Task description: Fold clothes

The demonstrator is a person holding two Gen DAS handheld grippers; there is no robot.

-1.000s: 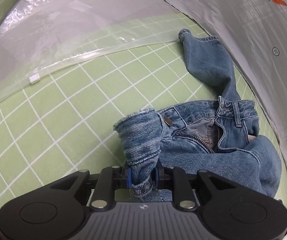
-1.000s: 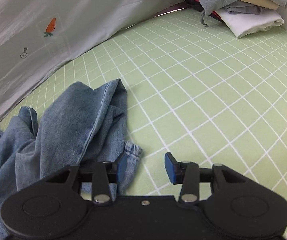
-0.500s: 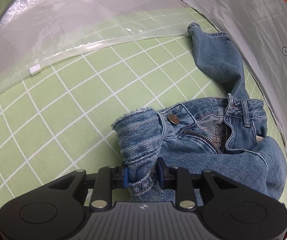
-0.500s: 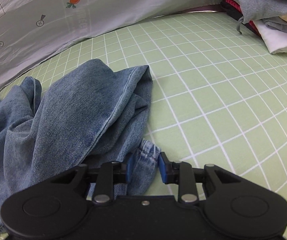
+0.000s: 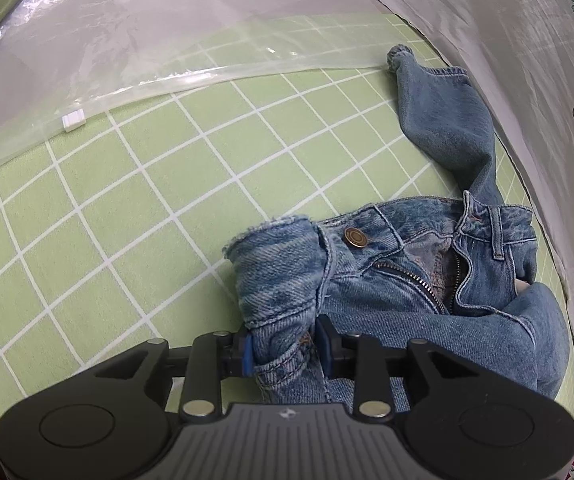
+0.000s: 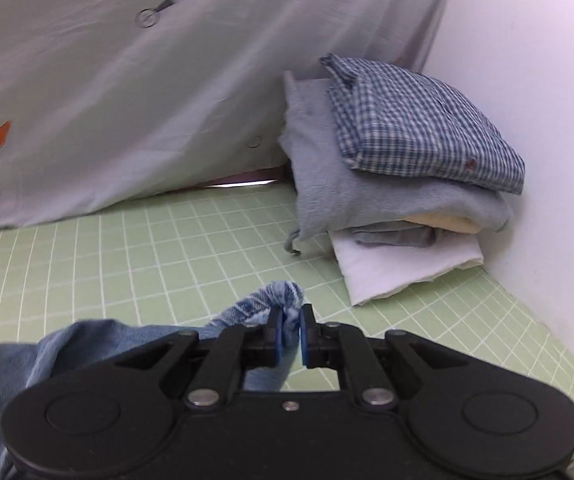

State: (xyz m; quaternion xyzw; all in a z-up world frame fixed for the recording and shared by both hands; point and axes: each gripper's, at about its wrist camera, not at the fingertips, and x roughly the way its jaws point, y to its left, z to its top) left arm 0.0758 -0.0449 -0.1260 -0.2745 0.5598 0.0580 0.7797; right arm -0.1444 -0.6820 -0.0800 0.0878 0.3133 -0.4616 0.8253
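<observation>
Crumpled blue jeans [image 5: 387, 292] lie on the green checked mat [image 5: 127, 200], fly open, one leg stretched toward the far right. My left gripper [image 5: 286, 352] points steeply down with a bunched fold of the waistband between its pads. Its jaws are opening, and the denim still fills the gap and touches both pads. In the right wrist view my right gripper [image 6: 288, 336] is shut on a leg hem [image 6: 275, 294] and holds it above the mat, while the rest of the leg [image 6: 27, 364] trails low on the left.
A clear plastic zip bag [image 5: 127, 40] covers the mat's far left. A grey sheet with carrot prints [image 6: 127, 100] hangs along the back. A stack of folded clothes [image 6: 399, 168], a checked shirt on top, sits in the corner against a white wall [image 6: 527, 80].
My right gripper shut on the leg hem, then lifted it and swung toward the stack of folded clothes. My left gripper's jaws widened a little around the waistband and stayed in place.
</observation>
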